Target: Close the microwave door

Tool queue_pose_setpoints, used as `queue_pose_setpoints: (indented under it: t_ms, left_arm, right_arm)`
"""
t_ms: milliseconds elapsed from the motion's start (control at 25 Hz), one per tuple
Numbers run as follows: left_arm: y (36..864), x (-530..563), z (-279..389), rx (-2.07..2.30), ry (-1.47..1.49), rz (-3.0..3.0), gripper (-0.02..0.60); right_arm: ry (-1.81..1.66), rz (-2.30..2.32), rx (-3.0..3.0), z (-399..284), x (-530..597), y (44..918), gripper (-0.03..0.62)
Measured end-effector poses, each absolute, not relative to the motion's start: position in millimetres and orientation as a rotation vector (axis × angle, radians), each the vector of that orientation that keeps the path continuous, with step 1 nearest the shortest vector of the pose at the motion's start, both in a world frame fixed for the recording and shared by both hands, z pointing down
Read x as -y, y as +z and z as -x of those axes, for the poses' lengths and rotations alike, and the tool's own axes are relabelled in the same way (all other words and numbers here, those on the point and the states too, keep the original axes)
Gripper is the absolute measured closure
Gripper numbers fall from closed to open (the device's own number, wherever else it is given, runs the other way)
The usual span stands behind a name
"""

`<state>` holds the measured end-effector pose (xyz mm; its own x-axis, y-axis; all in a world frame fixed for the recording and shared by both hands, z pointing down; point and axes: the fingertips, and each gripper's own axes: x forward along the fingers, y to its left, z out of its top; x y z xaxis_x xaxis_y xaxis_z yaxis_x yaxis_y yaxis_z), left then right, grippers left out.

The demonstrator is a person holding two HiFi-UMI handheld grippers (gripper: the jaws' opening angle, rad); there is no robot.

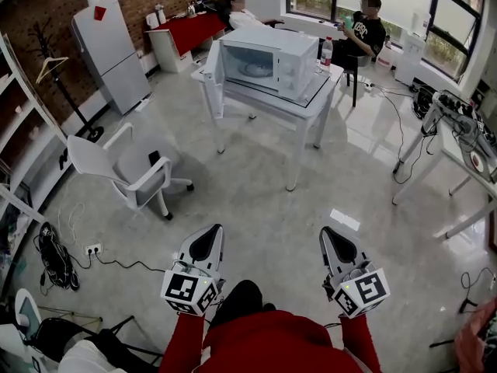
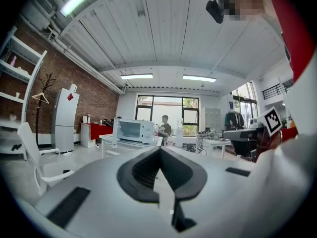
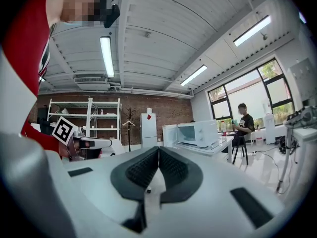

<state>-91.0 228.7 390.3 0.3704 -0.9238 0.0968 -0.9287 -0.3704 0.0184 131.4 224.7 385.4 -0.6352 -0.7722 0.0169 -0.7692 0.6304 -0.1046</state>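
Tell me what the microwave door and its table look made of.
Microwave door: white, smooth, probably painted metal or plastic; it stands open edge-on. Table: white matte legs, likely painted metal; the top's dark, shiny rim suggests a glass sheet.

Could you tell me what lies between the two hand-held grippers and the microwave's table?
Only bare floor, as the head view shows; the white chair stands off to the left of that stretch.
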Motion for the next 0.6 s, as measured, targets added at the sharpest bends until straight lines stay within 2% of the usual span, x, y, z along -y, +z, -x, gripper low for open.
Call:
queue_pose_setpoints:
  t_ms: [280,600]
  left_arm:
    - [401.1,-174.0,111.8,1.746,0.120,-2.513,0.574]
    - [403.8,-46.6,165.3,1.772,0.095,-2.493,0.574]
  right_arm:
    - [-0.162,1.322,-2.809,-117.4,-168.6,389.2,0.580]
    - [-0.169,1.360,-2.811,-78.1,-47.1,391.4,0.580]
